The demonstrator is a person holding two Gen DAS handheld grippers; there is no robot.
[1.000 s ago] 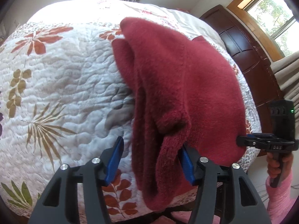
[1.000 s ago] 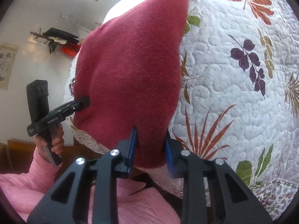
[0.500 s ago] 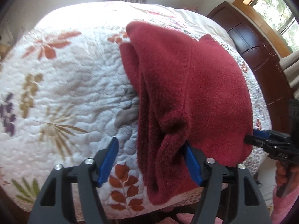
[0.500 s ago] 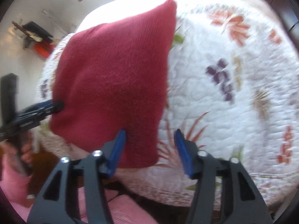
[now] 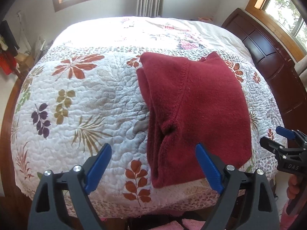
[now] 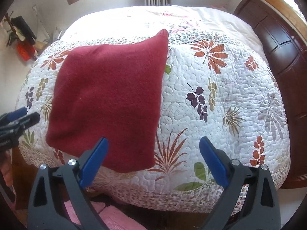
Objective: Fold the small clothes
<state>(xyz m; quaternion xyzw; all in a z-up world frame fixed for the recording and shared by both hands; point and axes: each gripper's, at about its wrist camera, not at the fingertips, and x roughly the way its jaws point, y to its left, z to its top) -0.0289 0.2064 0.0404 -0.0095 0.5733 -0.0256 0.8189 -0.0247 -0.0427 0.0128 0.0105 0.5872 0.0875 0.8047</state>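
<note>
A folded dark red sweater [image 5: 195,103] lies near the front edge of the bed's leaf-patterned quilt [image 5: 80,95]; left hand-held gripper [image 5: 155,166] and right hand-held gripper [image 6: 153,161] both released, holding nothing.

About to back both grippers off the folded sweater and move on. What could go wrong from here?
1. The sweater lies at the quilt's near edge, its corner at the drop; it may slide off.
2. The left gripper, open, has its right finger over the fabric and could snag it when pulling back.
3. The layered left fold looks loose and may spring open.
</note>
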